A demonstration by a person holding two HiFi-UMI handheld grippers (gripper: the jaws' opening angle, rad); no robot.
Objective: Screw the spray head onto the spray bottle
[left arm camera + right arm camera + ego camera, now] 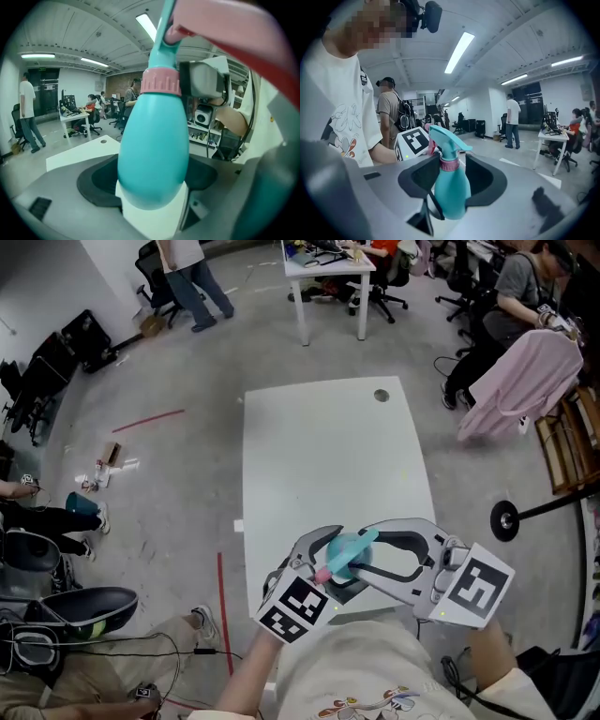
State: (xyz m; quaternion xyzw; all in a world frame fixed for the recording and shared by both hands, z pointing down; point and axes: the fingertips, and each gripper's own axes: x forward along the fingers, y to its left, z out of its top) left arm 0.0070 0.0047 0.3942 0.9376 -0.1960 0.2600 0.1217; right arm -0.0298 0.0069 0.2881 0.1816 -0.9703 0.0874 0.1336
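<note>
Above the counter's near edge: our left claw pinches the spray bottle; right claw seemingly slack around its pink collar. Spray head looks seated; we'd regrip, tighten.

**Spray bottle upright between my right jaws**

My right gripper has the teal spray bottle standing upright between its black pads, with the spray head sitting above a pink collar. I see a gap between the neck and the right pad. Just behind, to the left, is the left gripper's marker cube. Near left is a person in a white shirt. Far right, another person stands near a white desk.
</note>
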